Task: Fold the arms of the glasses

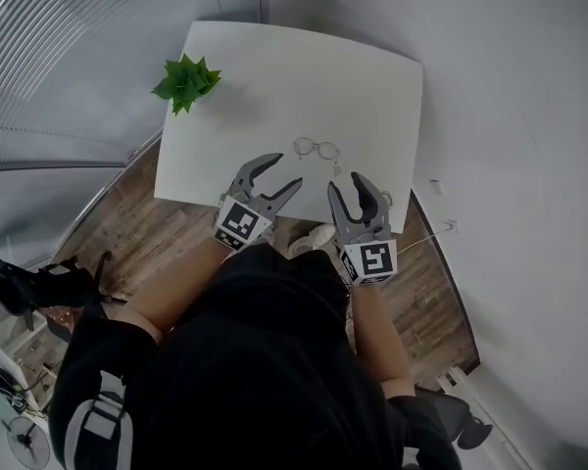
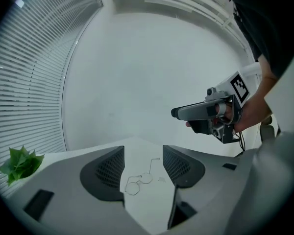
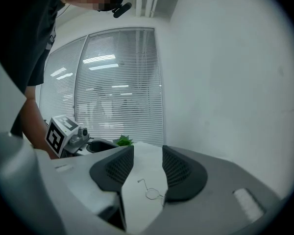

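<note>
Thin wire glasses (image 1: 317, 149) lie unfolded on the white worktop (image 1: 274, 76), just ahead of my left tongs (image 1: 286, 169) and right tongs (image 1: 345, 184), both spread and empty. A clumsy pinch could bend them or skid them away.

Thin metal-wire glasses (image 1: 317, 149) on smooth matt white table (image 1: 274, 86), wood-plank floor (image 1: 127, 213) below

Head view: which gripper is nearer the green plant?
The left gripper, on the plant's side of the glasses; the right gripper is beyond them.
</note>
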### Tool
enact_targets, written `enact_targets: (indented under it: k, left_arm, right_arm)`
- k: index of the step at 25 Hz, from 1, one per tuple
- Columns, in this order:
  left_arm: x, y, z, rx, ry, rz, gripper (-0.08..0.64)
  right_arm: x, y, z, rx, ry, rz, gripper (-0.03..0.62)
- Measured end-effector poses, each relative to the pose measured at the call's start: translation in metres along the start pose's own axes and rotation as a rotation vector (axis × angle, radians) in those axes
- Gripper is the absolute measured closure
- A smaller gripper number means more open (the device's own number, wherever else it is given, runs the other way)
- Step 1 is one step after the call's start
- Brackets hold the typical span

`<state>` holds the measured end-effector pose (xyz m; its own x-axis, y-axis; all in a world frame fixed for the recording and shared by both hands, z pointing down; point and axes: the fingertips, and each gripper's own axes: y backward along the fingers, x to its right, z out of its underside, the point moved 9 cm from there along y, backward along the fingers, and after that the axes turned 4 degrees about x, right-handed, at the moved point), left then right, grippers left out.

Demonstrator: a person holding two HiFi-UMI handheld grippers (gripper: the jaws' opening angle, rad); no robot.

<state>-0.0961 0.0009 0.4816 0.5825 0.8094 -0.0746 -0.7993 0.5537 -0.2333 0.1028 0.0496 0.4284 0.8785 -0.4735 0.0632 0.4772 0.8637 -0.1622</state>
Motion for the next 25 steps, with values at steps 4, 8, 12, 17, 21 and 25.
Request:
enact_targets:
  k: [4,8,12,17,21,25]
  left_arm:
    - [-0.002,-0.016,0.022,-0.052,0.007,-0.041,0.313]
    - [-0.001,-0.032,0.042,-0.095,0.029,-0.085,0.313]
    - [0.004,-0.047,0.06,-0.127,0.047,-0.099,0.313]
    - [0.007,-0.062,0.072,-0.155,0.059,-0.144,0.322]
    - [0.008,-0.066,0.075,-0.161,0.064,-0.189,0.35]
    - [0.014,-0.069,0.076,-0.16,0.066,-0.211,0.368]
  right_arm:
    - [0.011,-0.011,0.014,-0.019,-0.015,-0.012,0.414]
    - [0.023,-0.017,0.021,-0.03,-0.02,-0.031,0.414]
    - [0.032,-0.019,0.03,-0.039,-0.053,-0.034,0.417]
    - [0.039,-0.018,0.037,-0.048,-0.063,-0.041,0.417]
    - [0.043,-0.015,0.04,-0.047,-0.063,-0.041,0.417]
    - [0.046,-0.012,0.042,-0.051,-0.058,-0.047,0.419]
